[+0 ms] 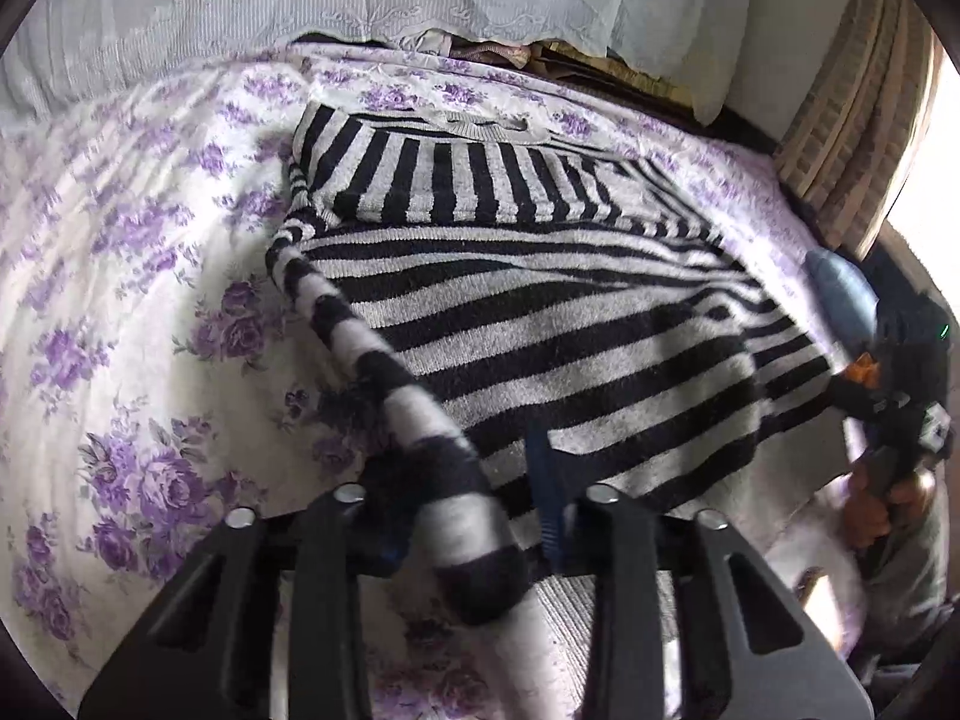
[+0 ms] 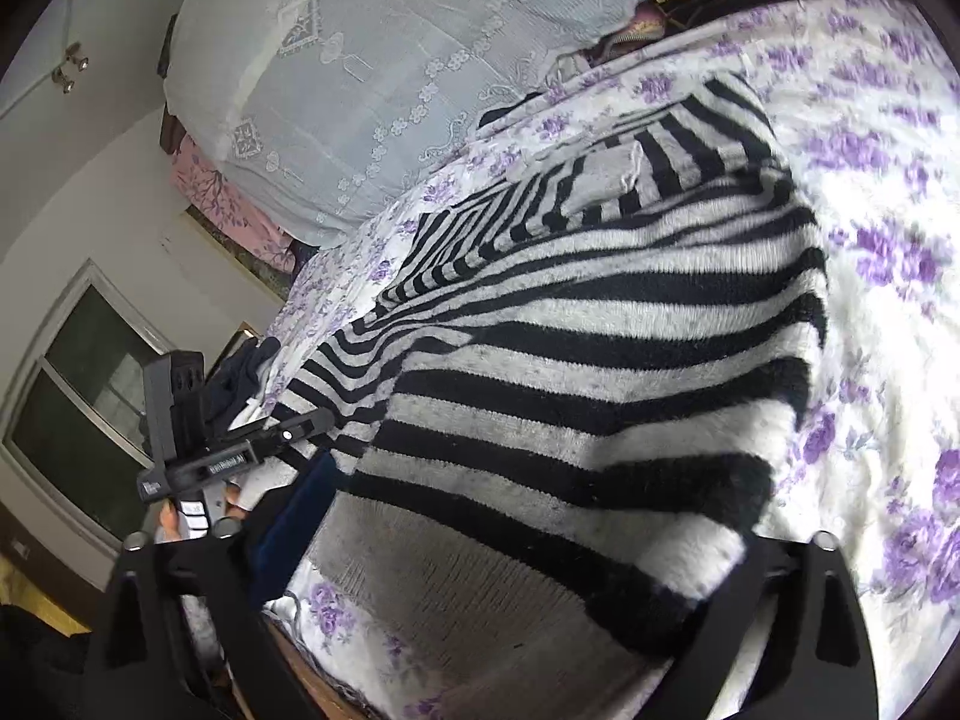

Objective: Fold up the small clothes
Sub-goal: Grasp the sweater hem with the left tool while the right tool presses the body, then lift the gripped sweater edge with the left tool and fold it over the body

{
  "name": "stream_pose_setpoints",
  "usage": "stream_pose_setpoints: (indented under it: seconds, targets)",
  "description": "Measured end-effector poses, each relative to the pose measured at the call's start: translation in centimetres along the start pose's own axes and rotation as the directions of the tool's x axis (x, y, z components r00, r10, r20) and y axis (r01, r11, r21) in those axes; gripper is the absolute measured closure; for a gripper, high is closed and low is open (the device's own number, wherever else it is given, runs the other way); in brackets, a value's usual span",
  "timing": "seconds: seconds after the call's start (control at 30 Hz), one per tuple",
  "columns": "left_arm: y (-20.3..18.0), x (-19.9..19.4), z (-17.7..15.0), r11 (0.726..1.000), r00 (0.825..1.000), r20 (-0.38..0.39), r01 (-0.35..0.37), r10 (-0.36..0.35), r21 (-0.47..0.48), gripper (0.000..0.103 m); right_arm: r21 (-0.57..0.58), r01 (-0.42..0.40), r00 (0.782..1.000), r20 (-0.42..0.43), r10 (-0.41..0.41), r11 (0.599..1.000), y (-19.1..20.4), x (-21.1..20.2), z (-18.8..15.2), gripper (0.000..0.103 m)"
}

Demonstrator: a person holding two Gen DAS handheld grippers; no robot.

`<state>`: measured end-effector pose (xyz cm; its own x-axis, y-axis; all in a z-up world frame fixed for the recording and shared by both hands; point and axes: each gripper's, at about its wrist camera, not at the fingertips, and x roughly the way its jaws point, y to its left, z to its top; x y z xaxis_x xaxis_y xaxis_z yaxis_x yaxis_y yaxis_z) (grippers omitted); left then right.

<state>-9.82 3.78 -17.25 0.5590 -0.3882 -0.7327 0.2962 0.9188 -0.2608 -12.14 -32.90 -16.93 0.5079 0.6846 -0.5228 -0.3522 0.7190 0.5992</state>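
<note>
**Now lifting the hem: both grippers at the near edge of the striped sweater**

Now I hold the black-and-grey striped sweater [image 1: 540,300] by its near end. It lies on the purple-flowered bedspread [image 1: 132,312], its collar at the far side toward the white lace cover [image 1: 300,6], its long axis running straight away from me.

My left gripper [image 1: 468,516] sits at the near left corner, its fingers closed to a narrow gap with fabric between them. A sleeve [image 1: 384,372] runs along the sweater's left edge and drapes down across this gripper. My right gripper [image 2: 492,576] is at the near right of the hem. The ribbed grey hem [image 2: 456,588] fills the space between its fingers, which stand wide apart in that view, and cloth hides the tips, so I cannot tell whether they truly clamp it.

Both hands are level with the bed edge, pointing forward along the garment, near each other across its width. The far part already looks doubled over near the collar. I judge the next move to be carrying the hem straight forward along that axis toward the collar, keeping both corners even so the stripes stay square.
</note>
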Motion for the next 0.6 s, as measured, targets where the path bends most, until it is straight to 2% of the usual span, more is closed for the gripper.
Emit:
stream_pose_setpoints:
  seconds: [0.03,0.13,0.17,0.2,0.27,0.33,0.37,0.4,0.5,0.6]
  targets:
    - [0.3,0.0,0.1,1.000,1.000,-0.008,0.027,-0.027,-0.014,0.075,0.005,0.006,1.000,0.003,-0.006,1.000,-0.1,-0.1,0.1,0.024]
    - [0.7,0.9,0.1,0.999,0.996,-0.075,0.048,-0.050,-0.016,0.073,0.042,0.019,1.000,0.010,-0.019,0.999,-1.1,-0.1,-0.1,0.027]
    - [0.8,1.3,-0.1,0.999,0.994,-0.098,0.041,-0.044,-0.024,0.068,0.055,0.031,1.000,-0.001,-0.031,0.998,-1.5,0.1,-0.1,0.028]
    - [1.0,2.2,-0.3,0.998,0.989,-0.138,0.045,-0.050,-0.042,0.053,0.072,0.031,0.999,-0.015,-0.030,0.997,-2.0,0.4,-0.3,0.028]
    - [0.9,2.6,-0.4,0.997,0.987,-0.143,0.063,-0.070,-0.049,0.046,0.088,-0.012,1.000,-0.006,0.012,0.996,-2.3,0.3,-0.2,0.024]
    - [0.4,2.6,-0.4,0.997,0.987,-0.141,0.073,-0.077,-0.033,0.035,0.080,-0.044,0.999,0.004,0.044,0.996,-2.2,0.3,-0.2,0.013]
    - [0.1,2.7,-0.5,0.998,0.988,-0.140,0.063,-0.065,-0.022,0.035,0.066,-0.047,0.999,0.000,0.048,0.997,-2.0,0.4,-0.2,0.010]
    - [-0.2,2.8,-0.5,0.999,0.989,-0.140,0.054,-0.054,-0.010,0.033,0.030,-0.056,0.998,-0.019,0.057,0.998,-1.4,0.9,-0.1,0.003]
    - [-0.6,2.9,-0.6,0.999,0.990,-0.137,0.043,-0.041,0.011,0.031,0.010,-0.020,0.999,-0.040,0.020,1.000,-0.9,1.3,-0.1,0.003]
    - [-0.6,3.0,-0.6,0.999,0.989,-0.138,0.052,-0.052,0.000,0.031,0.060,-0.081,0.997,-0.005,0.081,0.995,-1.7,0.6,0.1,0.003]
